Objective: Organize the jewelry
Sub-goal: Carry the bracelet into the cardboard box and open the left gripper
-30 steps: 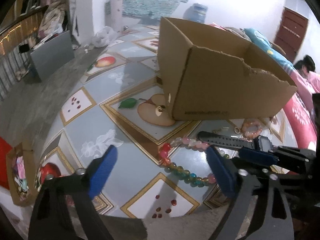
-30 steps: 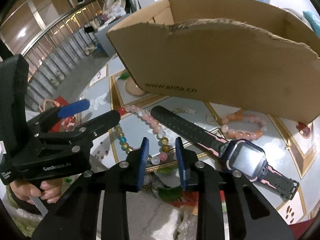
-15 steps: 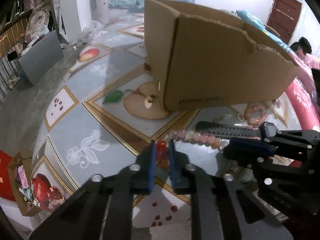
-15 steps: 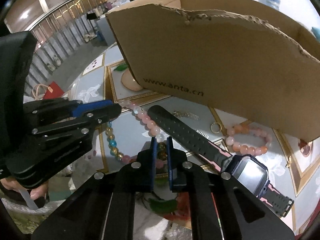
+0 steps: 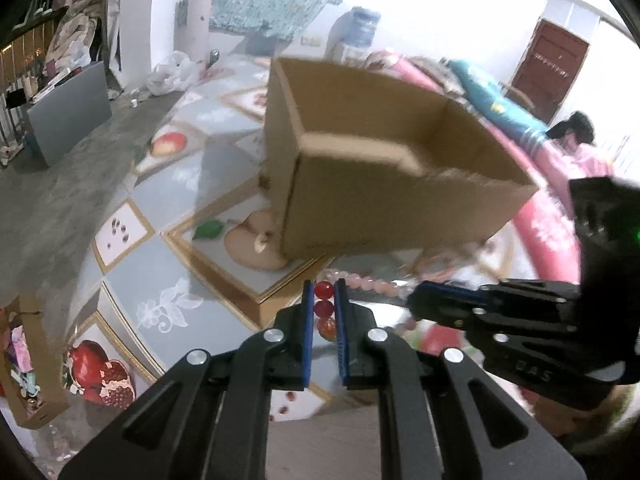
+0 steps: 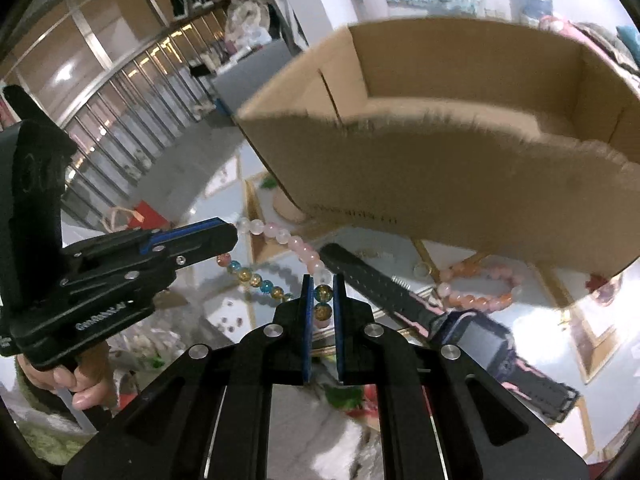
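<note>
A string of pink, red, amber and blue beads [image 6: 296, 245] hangs between my two grippers above the fruit-patterned tablecloth [image 5: 160, 276]. In the left wrist view my left gripper [image 5: 323, 286] is shut on its red beads, and the pink beads [image 5: 360, 280] trail right toward my right gripper [image 5: 418, 300]. The right wrist view shows my right gripper [image 6: 321, 280] shut on amber beads, with the left gripper [image 6: 228, 236] to its left. An open cardboard box [image 5: 384, 184] [image 6: 440, 176] stands just beyond both, and what shows of its inside is bare.
A black and pink smartwatch [image 6: 460, 322], an orange-pink bead bracelet [image 6: 480, 290] and a small ring [image 6: 420, 268] lie before the box. A small carton of items [image 5: 24, 360] sits by the table's left edge. A person [image 5: 572, 140] is at far right.
Both grippers went from open to shut on the bead string, then rose with it off the cloth. The box now sits lower in both views, its inside showing.
</note>
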Demonstrator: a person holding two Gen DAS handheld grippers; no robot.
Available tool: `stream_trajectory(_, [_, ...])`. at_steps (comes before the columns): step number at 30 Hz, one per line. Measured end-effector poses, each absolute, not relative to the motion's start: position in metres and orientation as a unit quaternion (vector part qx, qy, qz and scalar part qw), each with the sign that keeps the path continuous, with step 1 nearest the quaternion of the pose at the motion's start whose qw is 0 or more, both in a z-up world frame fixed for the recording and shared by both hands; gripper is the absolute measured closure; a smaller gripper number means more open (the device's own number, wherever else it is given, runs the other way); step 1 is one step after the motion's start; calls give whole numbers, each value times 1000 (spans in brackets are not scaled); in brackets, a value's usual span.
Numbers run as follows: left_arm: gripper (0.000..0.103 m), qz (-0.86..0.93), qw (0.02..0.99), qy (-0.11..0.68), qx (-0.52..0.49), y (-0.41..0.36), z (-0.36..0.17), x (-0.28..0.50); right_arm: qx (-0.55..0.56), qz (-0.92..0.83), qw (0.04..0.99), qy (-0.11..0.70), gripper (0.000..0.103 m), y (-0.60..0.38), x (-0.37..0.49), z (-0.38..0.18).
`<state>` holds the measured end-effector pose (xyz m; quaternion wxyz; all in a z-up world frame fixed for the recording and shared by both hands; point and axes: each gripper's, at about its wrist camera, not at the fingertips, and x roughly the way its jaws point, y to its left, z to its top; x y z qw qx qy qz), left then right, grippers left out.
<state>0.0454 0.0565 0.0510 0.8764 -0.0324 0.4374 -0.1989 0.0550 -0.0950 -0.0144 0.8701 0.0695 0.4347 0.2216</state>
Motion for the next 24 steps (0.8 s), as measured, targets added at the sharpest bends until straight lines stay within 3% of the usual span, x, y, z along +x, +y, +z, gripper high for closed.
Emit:
stream_trajectory(8, [94, -257, 898, 355, -42, 37, 142, 57, 60, 252, 902, 344, 96, -124, 58, 76])
stream_trajectory(11, [94, -260, 906, 334, -19, 17, 162, 88, 75, 261, 899, 345, 96, -137, 89, 96])
stream_trajectory(14, [94, -250, 899, 360, -7, 1, 157, 133, 95, 260, 882, 382, 96, -148, 143, 97])
stream_trajectory(24, [93, -177, 861, 470, 81, -40, 90, 245, 155, 222, 784, 559, 95, -144, 299, 17])
